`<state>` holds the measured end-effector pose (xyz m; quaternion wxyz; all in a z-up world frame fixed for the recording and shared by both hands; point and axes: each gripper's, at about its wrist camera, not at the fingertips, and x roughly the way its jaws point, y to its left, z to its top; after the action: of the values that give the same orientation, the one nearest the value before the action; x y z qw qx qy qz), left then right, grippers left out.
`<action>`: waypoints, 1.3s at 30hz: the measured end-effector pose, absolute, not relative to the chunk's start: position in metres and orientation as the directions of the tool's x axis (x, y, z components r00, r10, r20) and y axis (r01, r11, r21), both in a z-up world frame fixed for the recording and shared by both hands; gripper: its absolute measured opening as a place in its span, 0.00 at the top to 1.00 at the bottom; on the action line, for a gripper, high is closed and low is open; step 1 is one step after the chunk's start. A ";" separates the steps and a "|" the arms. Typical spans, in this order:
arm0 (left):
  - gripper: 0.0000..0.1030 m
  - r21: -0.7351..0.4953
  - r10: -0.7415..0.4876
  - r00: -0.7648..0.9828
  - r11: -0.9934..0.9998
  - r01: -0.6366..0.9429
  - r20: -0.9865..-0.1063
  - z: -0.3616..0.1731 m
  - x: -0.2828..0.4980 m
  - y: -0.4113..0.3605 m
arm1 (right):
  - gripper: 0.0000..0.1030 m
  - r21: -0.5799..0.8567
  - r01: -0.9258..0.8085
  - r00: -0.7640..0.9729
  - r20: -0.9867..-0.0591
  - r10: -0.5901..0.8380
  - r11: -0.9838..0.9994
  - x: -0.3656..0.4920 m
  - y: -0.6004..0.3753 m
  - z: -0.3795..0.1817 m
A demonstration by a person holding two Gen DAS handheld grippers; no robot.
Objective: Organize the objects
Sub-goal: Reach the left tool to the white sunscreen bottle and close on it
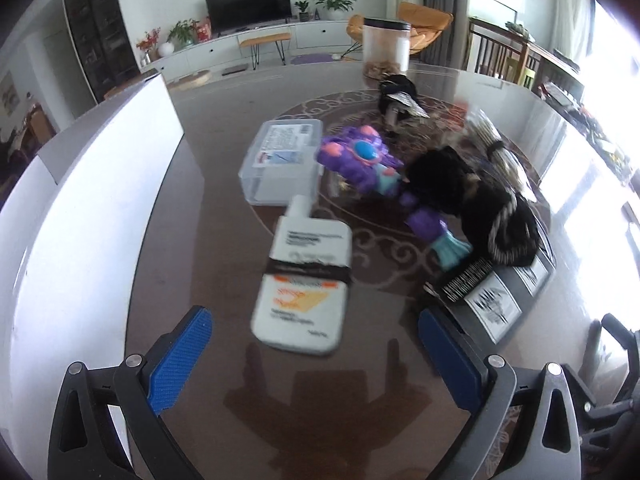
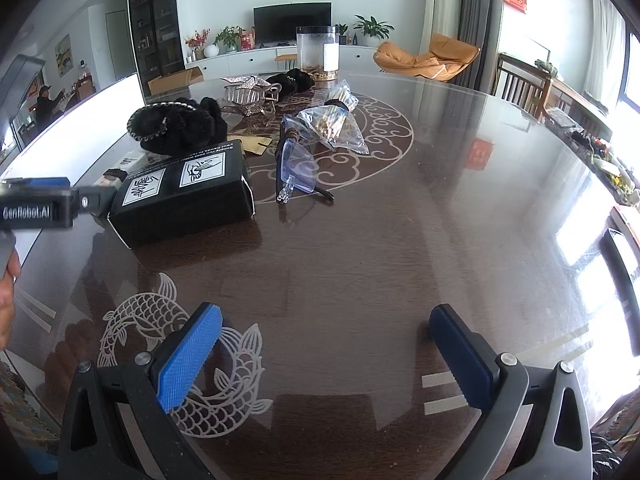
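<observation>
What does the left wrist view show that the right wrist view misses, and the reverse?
Left wrist only: a white bottle lying ahead of the open left gripper, a clear lidded box, a purple toy.

Right wrist only: blue goggles, a plastic bag of sticks, the fish inlay under the open right gripper.

Both: black box, black furry item, clear jar.

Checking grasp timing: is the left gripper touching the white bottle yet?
Apart. In the left wrist view, the left gripper is open, and the white bottle lies on the table with dark tabletop showing between it and each blue pad.
</observation>
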<state>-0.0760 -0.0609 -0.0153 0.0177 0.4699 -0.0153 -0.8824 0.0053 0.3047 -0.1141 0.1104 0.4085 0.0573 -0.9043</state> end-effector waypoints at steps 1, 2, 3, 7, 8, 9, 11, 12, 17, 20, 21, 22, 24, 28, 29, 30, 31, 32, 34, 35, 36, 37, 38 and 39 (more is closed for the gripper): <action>0.00 0.027 -0.026 -0.544 -1.000 0.007 -0.838 -0.016 -0.083 -0.067 | 0.00 -0.014 0.247 -0.642 -0.751 -0.153 -0.969 0.006 0.305 -0.114; 0.00 0.020 -0.014 -0.534 -1.000 -0.005 -0.846 -0.016 -0.089 -0.071 | 0.00 -0.014 0.247 -0.642 -0.751 -0.153 -0.969 0.006 0.305 -0.114; 0.00 0.013 -0.001 -0.523 -1.000 -0.020 -0.853 -0.019 -0.094 -0.074 | 0.00 -0.014 0.247 -0.642 -0.751 -0.153 -0.969 0.006 0.305 -0.114; 0.00 -0.004 0.041 -0.485 -0.997 -0.077 -0.873 -0.030 -0.108 -0.074 | 0.00 -0.014 0.247 -0.642 -0.751 -0.153 -0.969 0.006 0.305 -0.114; 0.00 -0.002 0.042 -0.479 -0.996 -0.084 -0.877 -0.034 -0.111 -0.072 | 0.00 -0.014 0.247 -0.642 -0.751 -0.153 -0.969 0.006 0.305 -0.114; 0.00 0.002 0.040 -0.473 -0.996 -0.087 -0.880 -0.038 -0.114 -0.071 | 0.00 -0.014 0.247 -0.642 -0.751 -0.153 -0.969 0.006 0.305 -0.114; 0.00 0.006 0.034 -0.460 -0.996 -0.084 -0.887 -0.043 -0.113 -0.068 | 0.00 -0.014 0.247 -0.642 -0.751 -0.153 -0.969 0.006 0.305 -0.114; 0.00 -0.002 0.038 -0.461 -0.997 -0.079 -0.886 -0.046 -0.113 -0.069 | 0.00 -0.014 0.247 -0.642 -0.751 -0.153 -0.969 0.006 0.305 -0.114; 0.00 0.000 0.039 -0.482 -0.997 -0.081 -0.875 -0.047 -0.108 -0.071 | 0.00 -0.014 0.247 -0.642 -0.751 -0.153 -0.969 0.006 0.305 -0.114; 0.00 -0.001 0.038 -0.489 -0.997 -0.077 -0.871 -0.048 -0.108 -0.073 | 0.00 -0.014 0.247 -0.641 -0.752 -0.152 -0.969 0.006 0.304 -0.115; 0.00 0.000 0.034 -0.491 -0.998 -0.069 -0.870 -0.048 -0.107 -0.073 | 0.00 -0.015 0.247 -0.642 -0.752 -0.152 -0.969 0.006 0.304 -0.115; 0.00 0.002 0.026 -0.488 -0.998 -0.056 -0.872 -0.046 -0.108 -0.072 | 0.00 -0.014 0.247 -0.642 -0.751 -0.153 -0.969 0.006 0.305 -0.114; 0.00 0.001 0.009 -0.479 -1.000 -0.021 -0.878 -0.048 -0.110 -0.071 | 0.00 -0.015 0.247 -0.642 -0.751 -0.153 -0.969 0.006 0.305 -0.114; 0.00 0.001 0.010 -0.489 -1.000 -0.022 -0.872 -0.047 -0.110 -0.072 | 0.00 -0.014 0.247 -0.642 -0.751 -0.153 -0.969 0.006 0.305 -0.114; 0.00 0.001 0.013 -0.488 -1.000 -0.029 -0.873 -0.047 -0.113 -0.072 | 0.00 -0.015 0.247 -0.642 -0.752 -0.153 -0.969 0.006 0.304 -0.114; 0.00 0.000 0.015 -0.482 -0.999 -0.032 -0.876 -0.047 -0.119 -0.072 | 0.00 -0.015 0.247 -0.642 -0.751 -0.153 -0.969 0.006 0.305 -0.114; 0.00 0.000 0.015 -0.478 -1.000 -0.031 -0.878 -0.047 -0.123 -0.073 | 0.00 -0.015 0.247 -0.642 -0.751 -0.153 -0.969 0.006 0.305 -0.114; 0.00 0.001 0.015 -0.473 -0.999 -0.032 -0.881 -0.047 -0.127 -0.073 | 0.00 -0.015 0.247 -0.642 -0.751 -0.153 -0.969 0.006 0.305 -0.114; 0.00 0.004 0.016 -0.469 -0.999 -0.042 -0.883 -0.047 -0.127 -0.073 | 0.00 -0.015 0.247 -0.642 -0.751 -0.153 -0.969 0.006 0.305 -0.114; 0.11 0.006 0.017 -0.479 -0.999 -0.048 -0.878 -0.045 -0.122 -0.075 | 0.00 -0.015 0.248 -0.642 -0.752 -0.153 -0.969 0.006 0.304 -0.114; 0.23 0.008 0.023 -0.503 -0.998 -0.059 -0.864 -0.042 -0.116 -0.075 | 0.00 -0.013 0.250 -0.640 -0.753 -0.155 -0.968 0.006 0.305 -0.114; 0.47 0.009 0.029 -0.518 -0.997 -0.071 -0.855 -0.038 -0.111 -0.074 | 0.00 -0.012 0.257 -0.635 -0.756 -0.159 -0.966 0.006 0.305 -0.114; 0.48 0.014 0.027 -0.520 -0.997 -0.075 -0.854 -0.036 -0.106 -0.074 | 0.00 -0.011 0.274 -0.624 -0.763 -0.169 -0.962 0.005 0.306 -0.114; 0.48 0.006 0.031 -0.521 -0.998 -0.069 -0.853 -0.036 -0.100 -0.076 | 0.00 -0.010 0.287 -0.614 -0.769 -0.176 -0.958 0.004 0.306 -0.113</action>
<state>-0.1003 -0.0759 -0.0364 -0.0289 0.4884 -0.0196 -0.8719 0.0044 0.3063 -0.1132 0.1294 0.4196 0.0661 -0.8960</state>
